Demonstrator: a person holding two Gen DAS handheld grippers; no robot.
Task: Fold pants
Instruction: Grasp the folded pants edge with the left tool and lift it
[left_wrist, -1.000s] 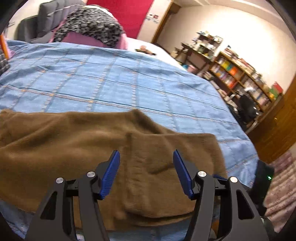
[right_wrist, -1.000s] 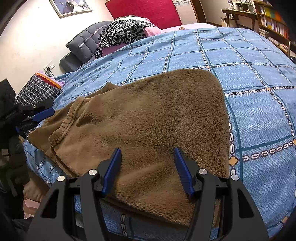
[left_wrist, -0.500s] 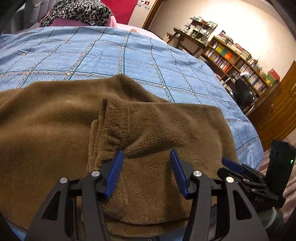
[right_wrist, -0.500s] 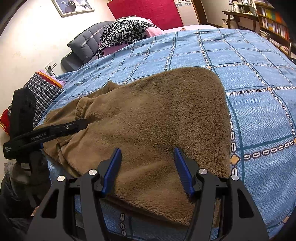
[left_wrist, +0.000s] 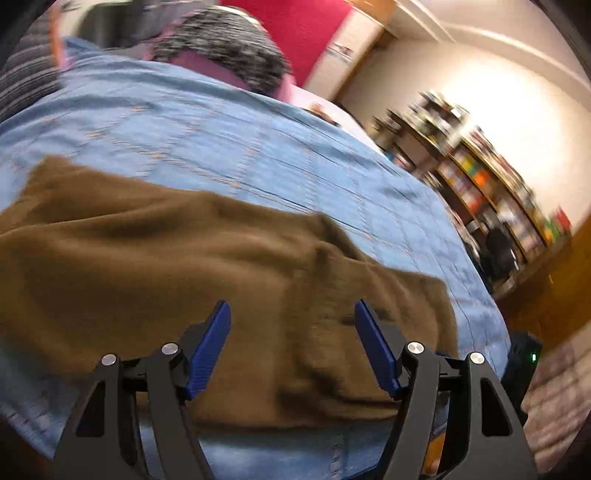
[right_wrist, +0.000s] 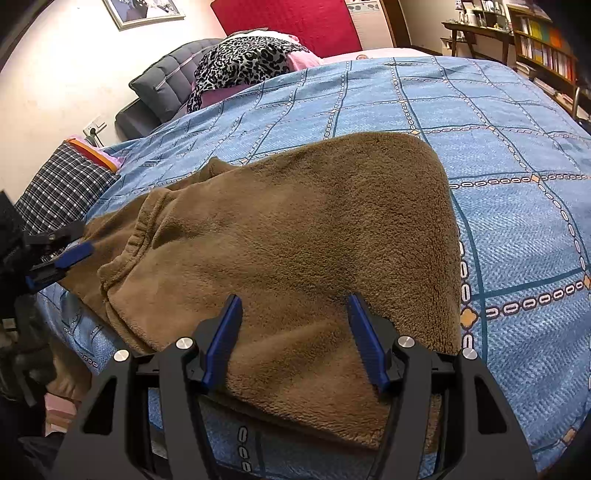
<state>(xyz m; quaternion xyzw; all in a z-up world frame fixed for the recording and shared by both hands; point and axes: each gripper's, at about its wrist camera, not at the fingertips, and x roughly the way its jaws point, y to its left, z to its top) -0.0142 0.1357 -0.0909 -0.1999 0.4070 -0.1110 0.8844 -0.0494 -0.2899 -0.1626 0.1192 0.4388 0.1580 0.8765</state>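
Pants (right_wrist: 295, 229), brown, fleecy, folded on blue bedspread (right_wrist: 517, 155); left hand-held gripper (left_wrist: 291, 314) opening, right hand-held gripper (right_wrist: 293, 299) wide, both empty.

Bed with blue checked bedspread (right_wrist: 498, 155). Red headboard (right_wrist: 291, 22). Leopard-print cloth (right_wrist: 243, 59) over pink pillow (right_wrist: 299, 59). Grey quilted cushion (right_wrist: 166, 85). Checked pillow (right_wrist: 62, 188) at bed's left edge. Framed picture (right_wrist: 142, 11) on wall. Bookshelf (left_wrist: 491, 184) with coloured books; wooden desk (right_wrist: 476, 31).

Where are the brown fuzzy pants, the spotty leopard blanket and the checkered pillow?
brown pants (right_wrist: 295, 236): right wrist view, middle of the top layer.
leopard blanket (right_wrist: 243, 61): right wrist view, its spotted middle.
checkered pillow (right_wrist: 62, 188): right wrist view, its plaid face.
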